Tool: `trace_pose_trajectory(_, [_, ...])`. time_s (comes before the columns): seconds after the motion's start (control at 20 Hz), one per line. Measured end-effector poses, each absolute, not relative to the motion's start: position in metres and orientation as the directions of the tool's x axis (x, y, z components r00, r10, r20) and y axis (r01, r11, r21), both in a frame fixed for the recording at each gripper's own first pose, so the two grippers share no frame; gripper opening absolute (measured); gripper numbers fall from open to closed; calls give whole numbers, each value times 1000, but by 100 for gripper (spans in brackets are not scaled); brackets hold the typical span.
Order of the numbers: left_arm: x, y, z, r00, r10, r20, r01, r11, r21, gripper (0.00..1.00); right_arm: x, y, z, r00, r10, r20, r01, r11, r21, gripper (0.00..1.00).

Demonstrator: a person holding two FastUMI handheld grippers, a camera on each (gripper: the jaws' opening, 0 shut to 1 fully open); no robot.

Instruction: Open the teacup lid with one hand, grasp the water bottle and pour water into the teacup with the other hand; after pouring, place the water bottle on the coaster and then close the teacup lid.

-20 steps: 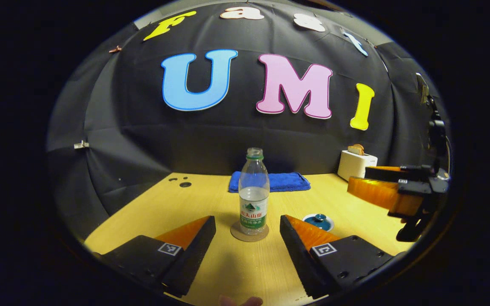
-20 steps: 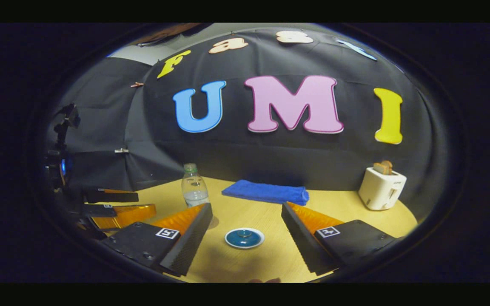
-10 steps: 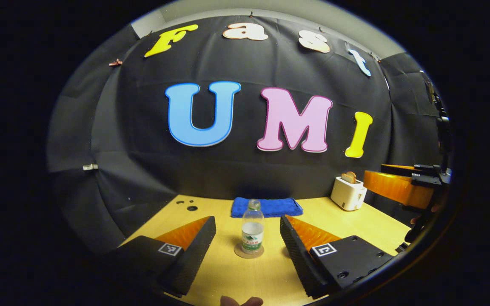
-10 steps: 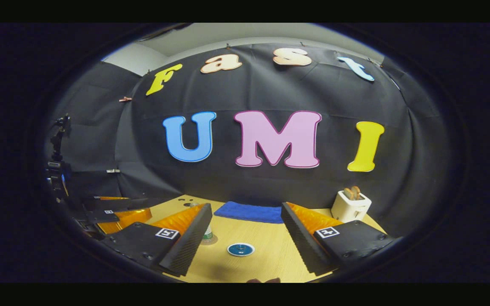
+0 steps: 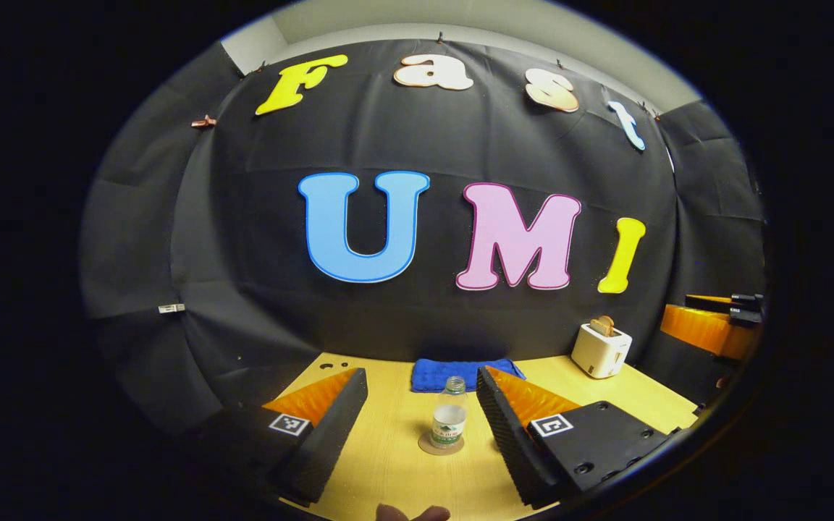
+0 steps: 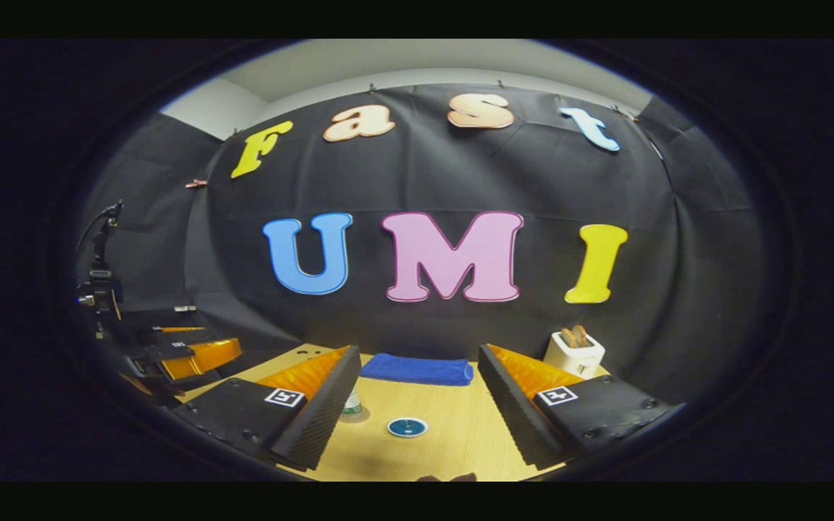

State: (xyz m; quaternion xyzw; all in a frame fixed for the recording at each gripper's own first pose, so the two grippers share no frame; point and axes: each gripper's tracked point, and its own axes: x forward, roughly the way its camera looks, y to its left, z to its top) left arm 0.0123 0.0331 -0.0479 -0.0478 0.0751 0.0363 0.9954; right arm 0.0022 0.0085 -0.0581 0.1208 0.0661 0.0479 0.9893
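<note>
Standing upright on its round coaster toward the left of the table, the water bottle is looking light and thin-walled, about a third full; a hard squeeze would probably buckle it, so the labelled middle seems the safest place to grip. The left gripper is hovering well short of it, fingers spread wide and holding nothing. Further right, the teacup lid is sitting closed on its cup, likely smooth and breakable, best pinched by its small knob. The right gripper is hanging back too, gaping and empty.
</note>
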Motion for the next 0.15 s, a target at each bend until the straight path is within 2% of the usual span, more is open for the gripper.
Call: trace_pose_trajectory(0.15, [11, 32, -42, 987, 54, -150, -67, 994, -85, 95, -4, -3, -54, 989, 87, -123, -54, 967, 249, 100])
